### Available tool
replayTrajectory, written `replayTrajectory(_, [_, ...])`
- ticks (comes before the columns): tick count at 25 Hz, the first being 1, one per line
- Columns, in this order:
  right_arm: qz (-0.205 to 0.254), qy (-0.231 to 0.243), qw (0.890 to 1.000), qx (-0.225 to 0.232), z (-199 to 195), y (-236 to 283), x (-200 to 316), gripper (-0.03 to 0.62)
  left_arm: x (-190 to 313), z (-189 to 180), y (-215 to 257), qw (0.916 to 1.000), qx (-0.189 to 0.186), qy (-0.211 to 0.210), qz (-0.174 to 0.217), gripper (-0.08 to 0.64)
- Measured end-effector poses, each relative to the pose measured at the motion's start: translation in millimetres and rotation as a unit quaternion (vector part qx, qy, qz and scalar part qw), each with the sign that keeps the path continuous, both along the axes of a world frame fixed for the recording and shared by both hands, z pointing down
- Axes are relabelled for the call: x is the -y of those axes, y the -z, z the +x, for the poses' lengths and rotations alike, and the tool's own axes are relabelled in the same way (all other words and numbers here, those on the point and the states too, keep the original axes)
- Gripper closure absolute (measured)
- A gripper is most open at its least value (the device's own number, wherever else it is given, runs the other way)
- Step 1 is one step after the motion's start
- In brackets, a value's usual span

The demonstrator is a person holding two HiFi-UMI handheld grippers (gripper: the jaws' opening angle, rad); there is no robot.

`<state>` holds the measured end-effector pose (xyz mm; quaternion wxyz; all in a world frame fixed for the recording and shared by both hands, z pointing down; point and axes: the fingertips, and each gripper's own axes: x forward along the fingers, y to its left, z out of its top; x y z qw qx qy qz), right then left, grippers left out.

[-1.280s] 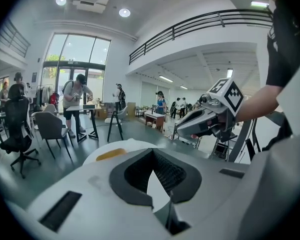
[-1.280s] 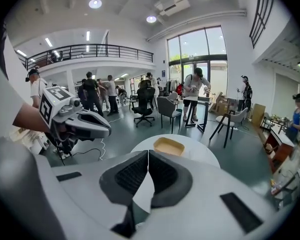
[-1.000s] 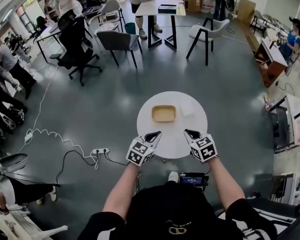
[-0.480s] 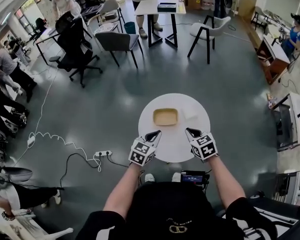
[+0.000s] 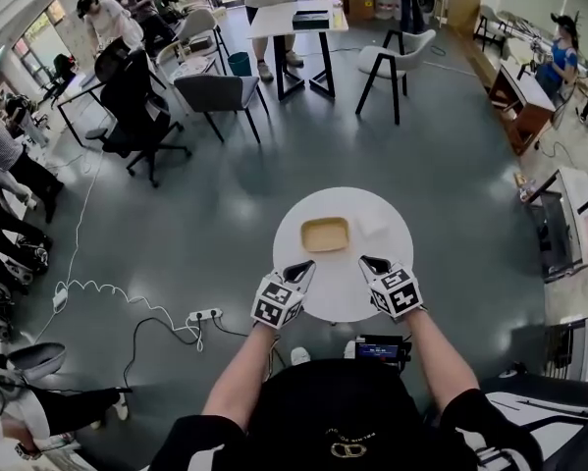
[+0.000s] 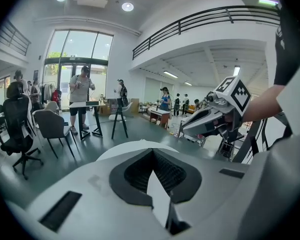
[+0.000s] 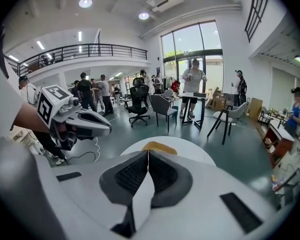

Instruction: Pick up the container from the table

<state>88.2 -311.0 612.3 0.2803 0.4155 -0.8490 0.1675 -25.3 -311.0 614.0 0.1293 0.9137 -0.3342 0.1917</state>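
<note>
**Left tongs (image 5: 301,268) and right tongs (image 5: 369,263) pressed together and empty; container (image 5: 325,234) on the bench (image 5: 339,287)**

In the left gripper view the two jaws of the left tongs meet tip to tip with nothing between them. Only the white rim of the bench shows beyond them. The right gripper view shows the same for the right tongs: the jaws are pressed together along a thin seam and pinch nothing. The tan container peeks out just past their tips at 12 o'clock.

From the head view, the left tongs hang over the round bench top at about 7 o'clock and the right tongs at about 5 o'clock. Both point inward toward the centre. Neither touches the container.

There are two tongs, one round white bench and one container. One white power strip (image 5: 205,314) lies on the floor off the bench at 8 o'clock.

The container is a shallow tan rectangle, open side up. It sits flat on the bench, a little toward 11 o'clock from the centre. Its long axis runs from 9 o'clock to 3 o'clock across the head view.
</note>
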Motion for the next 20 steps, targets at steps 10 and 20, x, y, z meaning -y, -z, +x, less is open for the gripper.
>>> replayTrajectory(10, [-0.003, 0.01, 1.0, -0.002, 15, -2, 4, 0.526, 6, 15, -2, 0.9999, -0.005, 0.014, 0.0, 0.561])
replayTrajectory(20, [-0.01, 0.028, 1.0, -0.011, 45, -10, 18, 0.526, 11, 28, 0, 0.9986, 0.005, 0.053, 0.009, 0.561])
